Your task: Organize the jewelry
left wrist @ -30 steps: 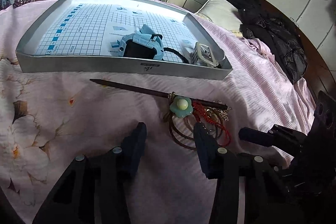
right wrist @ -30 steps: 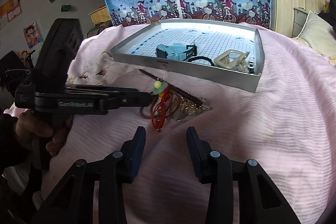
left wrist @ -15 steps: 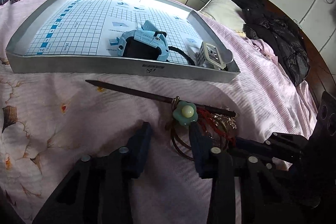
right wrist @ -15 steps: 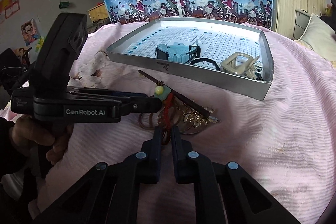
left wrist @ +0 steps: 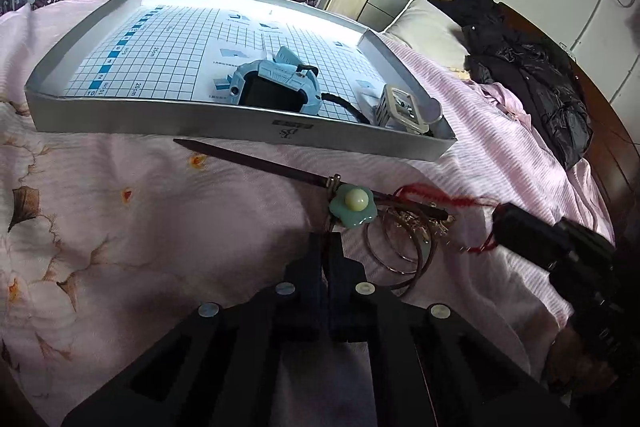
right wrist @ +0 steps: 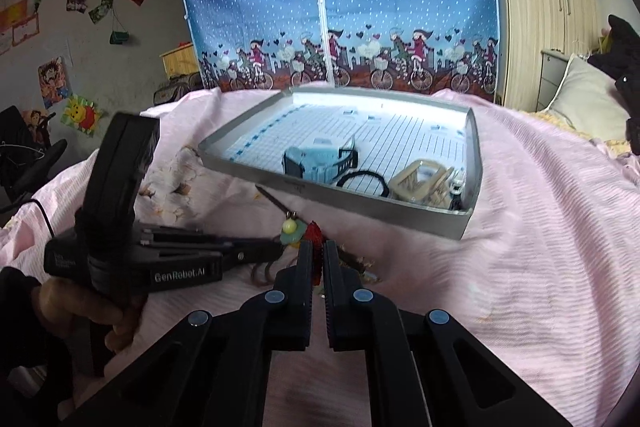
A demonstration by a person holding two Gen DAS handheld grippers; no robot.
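Now pull slowly; right gripper (right wrist: 318,259) pinched tight on red string (right wrist: 315,231); left gripper (left wrist: 325,247) squeezed on brown rings (left wrist: 400,251) beside hair stick (left wrist: 256,163), just outside tray (left wrist: 240,125); lift string gently, hold tangle down, then drop inside tray.

I see a bed under a pink floral sheet (left wrist: 120,227). On it lie a grey tray (left wrist: 240,131) farther off, a dark hairpin (left wrist: 256,165) and tangled bangles (left wrist: 400,247) nearer, and a pillow (left wrist: 424,27) and black jacket (left wrist: 532,87) far right.
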